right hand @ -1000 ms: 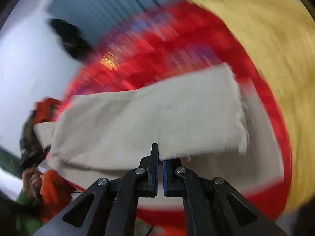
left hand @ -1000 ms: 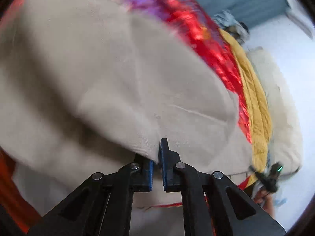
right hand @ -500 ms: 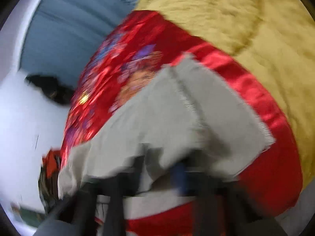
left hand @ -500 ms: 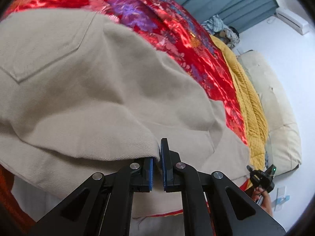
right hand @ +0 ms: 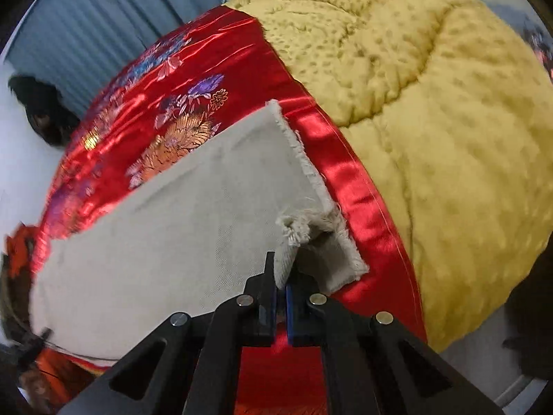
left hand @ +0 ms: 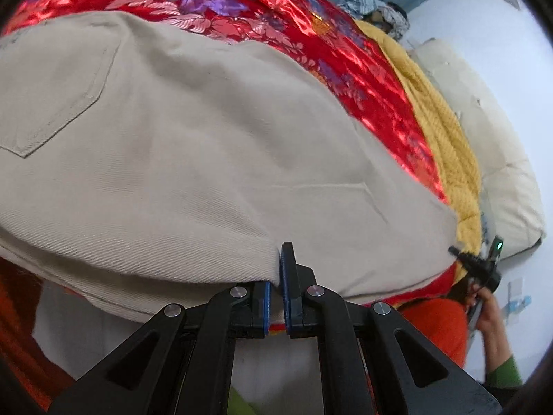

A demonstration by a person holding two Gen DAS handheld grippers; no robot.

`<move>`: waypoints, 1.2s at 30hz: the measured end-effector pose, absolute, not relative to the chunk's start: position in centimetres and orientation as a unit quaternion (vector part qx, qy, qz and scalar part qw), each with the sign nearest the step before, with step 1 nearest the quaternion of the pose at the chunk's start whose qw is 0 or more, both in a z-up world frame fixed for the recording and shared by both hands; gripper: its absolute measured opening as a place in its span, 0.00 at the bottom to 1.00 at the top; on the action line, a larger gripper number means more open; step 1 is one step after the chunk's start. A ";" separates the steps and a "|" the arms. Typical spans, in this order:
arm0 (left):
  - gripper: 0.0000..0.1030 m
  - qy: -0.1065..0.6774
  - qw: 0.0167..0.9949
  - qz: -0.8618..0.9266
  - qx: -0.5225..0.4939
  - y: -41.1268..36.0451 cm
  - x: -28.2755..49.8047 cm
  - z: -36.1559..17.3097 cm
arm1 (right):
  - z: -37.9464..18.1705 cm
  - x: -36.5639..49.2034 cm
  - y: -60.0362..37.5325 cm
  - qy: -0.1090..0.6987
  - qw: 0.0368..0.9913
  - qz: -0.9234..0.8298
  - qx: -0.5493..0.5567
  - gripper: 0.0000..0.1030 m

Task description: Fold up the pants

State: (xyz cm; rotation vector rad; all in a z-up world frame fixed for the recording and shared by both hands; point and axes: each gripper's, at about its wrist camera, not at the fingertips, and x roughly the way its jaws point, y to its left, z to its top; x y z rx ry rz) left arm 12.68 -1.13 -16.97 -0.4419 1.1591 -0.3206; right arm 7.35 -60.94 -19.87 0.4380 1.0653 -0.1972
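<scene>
Beige pants point(left hand: 193, 159) lie on a red floral satin bedspread point(left hand: 262, 24), back pocket at the left. My left gripper point(left hand: 276, 273) is shut on a fold of the pants near the seat, at the bed's near edge. In the right wrist view the pant legs point(right hand: 193, 214) stretch away to the left, with frayed cuffs at the right. My right gripper point(right hand: 280, 276) is shut on the near corner of the top leg's cuff, which is bunched between the pads. The lower leg's cuff shows beneath.
A yellow quilted blanket point(right hand: 425, 110) covers the bed beyond the red bedspread point(right hand: 179, 79). A cream pillow point(left hand: 490, 145) lies at the far right. Blue curtains point(right hand: 103, 24) hang behind. A person's hand point(left hand: 484, 297) with the other gripper shows at the right.
Both grippers have come down with the pants, which now lie flatter on the bedspread. The right gripper swung, bringing the cuff end down near the red border.
</scene>
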 end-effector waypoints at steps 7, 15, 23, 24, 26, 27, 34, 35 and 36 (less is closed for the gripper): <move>0.03 0.550 0.803 -0.143 -0.182 -1.2 11.9 -17.3 | -20.1 7.1 -60.6 0.497 0.838 -0.109 0.198 0.03; 0.04 0.555 0.804 -0.139 -0.164 -1.7 11.8 -17.3 | -19.9 6.8 -59.8 0.504 0.841 -0.130 0.146 0.04; 0.63 0.542 0.827 -0.107 -0.106 -1.1 8.7 -14.1 | -17.8 3.7 -59.1 0.475 0.850 -0.188 0.125 0.79; 0.63 0.539 0.830 -0.103 -0.101 -0.7 8.1 -13.7 | -17.7 3.0 -59.2 0.469 0.852 -0.197 0.127 0.79; 0.63 0.522 0.844 -0.081 -0.098 0.5 6.7 -12.2 | -17.7 1.8 -59.7 0.462 0.849 -0.224 0.129 0.79; 0.63 0.509 0.852 -0.070 -0.098 1.1 6.2 -11.4 | -17.5 1.1 -60.0 0.451 0.848 -0.247 0.130 0.79; 0.89 0.379 0.920 -0.031 -0.095 3.0 4.9 -5.4 | -9.6 0.9 -56.0 0.323 0.899 -0.286 0.078 0.79; 0.89 0.373 0.922 -0.040 -0.095 2.5 5.8 -5.2 | -8.7 1.5 -54.7 0.311 0.908 -0.271 0.071 0.79; 0.89 0.373 0.922 -0.048 -0.097 2.3 6.5 -5.2 | -8.0 2.0 -53.6 0.302 0.916 -0.257 0.068 0.80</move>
